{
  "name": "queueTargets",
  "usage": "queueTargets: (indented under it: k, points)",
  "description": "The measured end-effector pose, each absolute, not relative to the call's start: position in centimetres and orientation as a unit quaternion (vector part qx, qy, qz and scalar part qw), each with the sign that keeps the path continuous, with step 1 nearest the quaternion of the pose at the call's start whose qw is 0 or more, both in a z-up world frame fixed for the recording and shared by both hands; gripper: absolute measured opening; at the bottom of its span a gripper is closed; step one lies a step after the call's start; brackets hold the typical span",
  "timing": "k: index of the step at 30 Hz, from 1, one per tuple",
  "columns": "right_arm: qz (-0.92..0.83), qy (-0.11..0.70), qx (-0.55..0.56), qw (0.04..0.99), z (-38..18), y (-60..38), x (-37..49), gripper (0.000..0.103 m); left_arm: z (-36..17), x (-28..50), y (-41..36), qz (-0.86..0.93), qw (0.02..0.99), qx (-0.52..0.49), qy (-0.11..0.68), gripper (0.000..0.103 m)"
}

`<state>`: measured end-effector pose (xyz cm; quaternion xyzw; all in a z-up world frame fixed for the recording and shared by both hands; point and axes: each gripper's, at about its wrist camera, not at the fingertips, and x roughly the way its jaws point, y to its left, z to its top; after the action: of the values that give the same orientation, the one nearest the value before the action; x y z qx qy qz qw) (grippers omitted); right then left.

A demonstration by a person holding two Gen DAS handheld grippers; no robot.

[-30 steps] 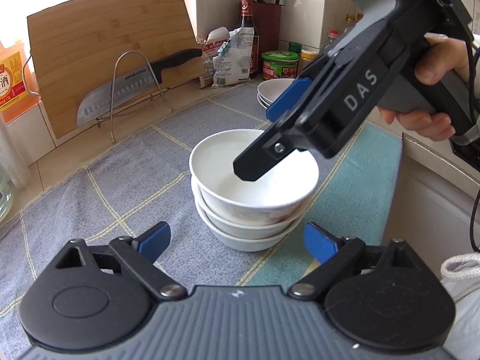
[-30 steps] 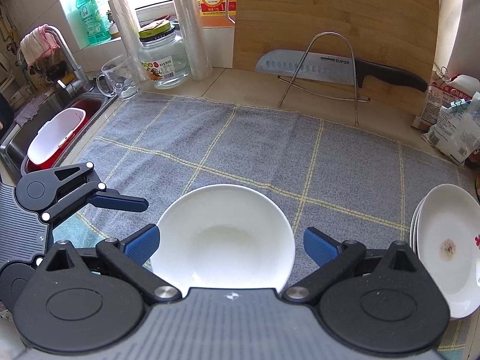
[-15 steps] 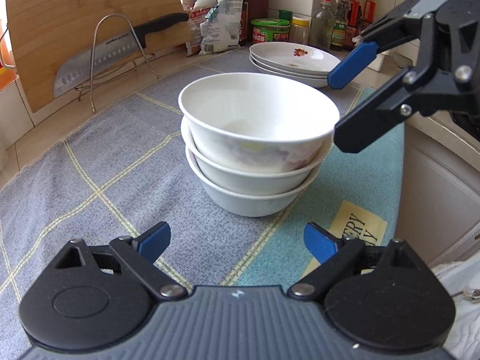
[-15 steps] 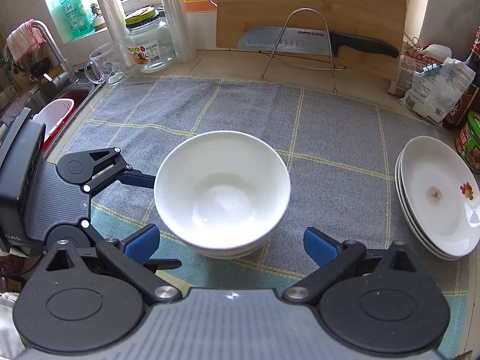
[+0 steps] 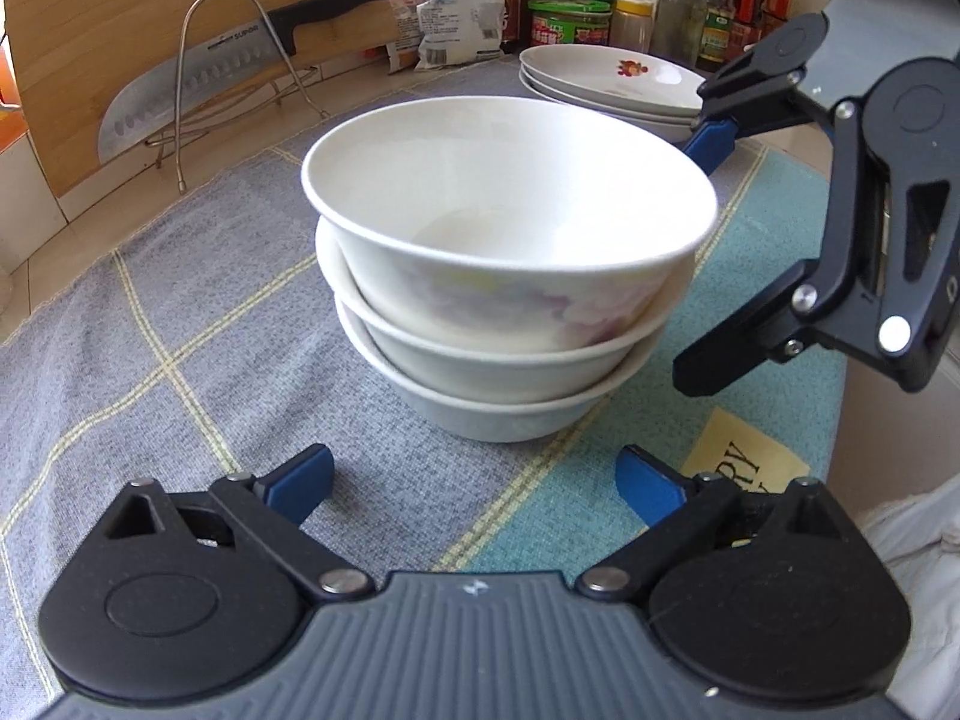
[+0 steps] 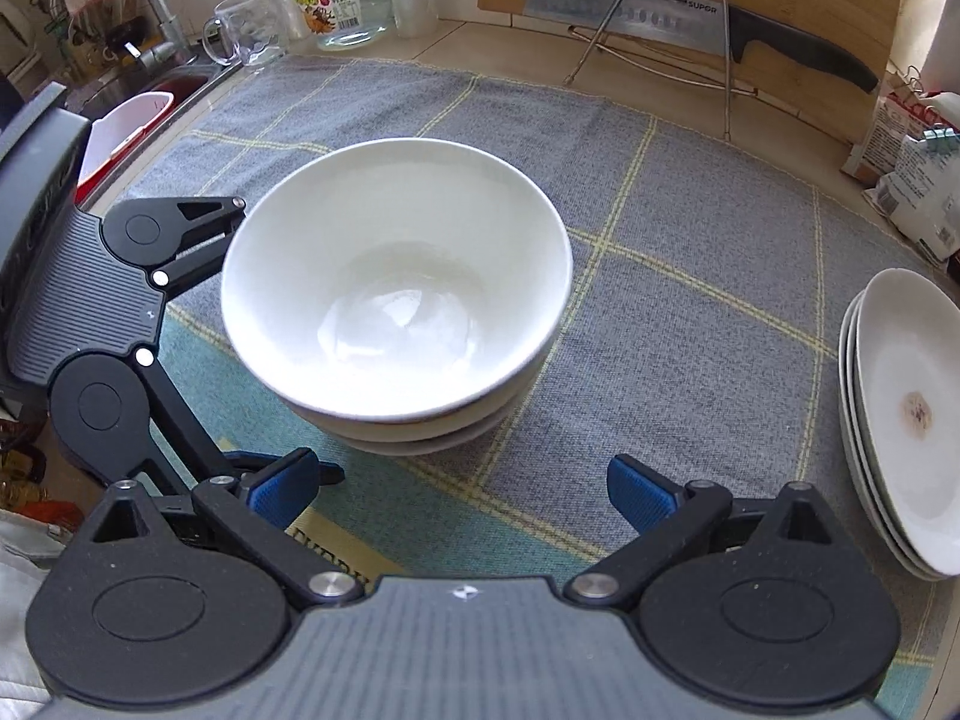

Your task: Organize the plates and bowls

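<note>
On the bench's grey checked cloth (image 5: 180, 324), three white bowls (image 5: 504, 276) are sitting nested in a stack. Left claw (image 5: 474, 480) is gaping wide just in front, jaws just been opening, nothing between them. Right claw (image 6: 459, 483) is hanging open too, empty. Stacked plates (image 6: 900, 420) are waiting off to the side.

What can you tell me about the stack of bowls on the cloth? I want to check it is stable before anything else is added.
The stack of bowls is three white, glossy, ceramic-looking bowls nested upright, rims roughly level. The top bowl is empty and has a faint pink and yellow flower print on its outer wall. The stack stands on the grey checked cloth, near its teal border. Nothing else visibly touches it; both grippers hang open beside it, and a pile of plates sits apart behind.
</note>
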<state>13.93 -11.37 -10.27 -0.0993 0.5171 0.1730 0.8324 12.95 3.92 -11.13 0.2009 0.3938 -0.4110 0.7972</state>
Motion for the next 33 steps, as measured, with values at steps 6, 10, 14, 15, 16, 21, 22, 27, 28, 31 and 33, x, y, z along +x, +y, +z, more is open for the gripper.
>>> queueTargets:
  k: [6,10,14,15,16,21,22,27,28,31,33]
  points:
    - [0.211,0.515,-0.134,0.820,-12.0,-13.3,15.2,0.103,-11.3,13.1,3.9,-0.402,0.803,0.196,0.395,0.103]
    - [0.242,0.509,-0.149,0.812,-12.7,-14.0,15.4,0.103,-11.4,13.0,4.0,-0.390,0.809,0.190,0.397,0.103]
    - [0.263,0.500,-0.171,0.807,-13.3,-14.1,15.3,0.103,-11.4,12.6,4.2,-0.371,0.818,0.183,0.400,0.103]
    - [0.266,0.495,-0.182,0.807,-13.4,-14.1,15.1,0.103,-11.5,12.6,4.3,-0.368,0.820,0.178,0.400,0.103]
    - [0.268,0.491,-0.189,0.807,-13.5,-14.0,15.0,0.103,-11.5,12.5,4.3,-0.365,0.822,0.178,0.400,0.103]
    - [0.275,0.469,-0.201,0.815,-13.7,-14.3,14.2,0.103,-11.6,12.3,4.6,-0.367,0.826,0.173,0.391,0.103]
    - [0.277,0.465,-0.200,0.817,-13.8,-14.4,14.1,0.103,-11.6,12.3,4.6,-0.369,0.826,0.172,0.389,0.103]
    - [0.267,0.467,-0.195,0.820,-13.7,-14.4,14.0,0.103,-11.7,12.6,4.7,-0.385,0.824,0.173,0.377,0.103]
    - [0.266,0.469,-0.195,0.819,-13.6,-14.3,14.1,0.103,-11.7,12.7,4.7,-0.390,0.822,0.175,0.376,0.103]
    - [0.266,0.460,-0.202,0.823,-13.5,-13.8,14.2,0.103,-11.7,13.0,4.8,-0.399,0.818,0.182,0.373,0.102]
    - [0.278,0.447,-0.213,0.823,-13.2,-13.1,14.1,0.103,-11.4,13.1,5.0,-0.413,0.816,0.188,0.357,0.100]
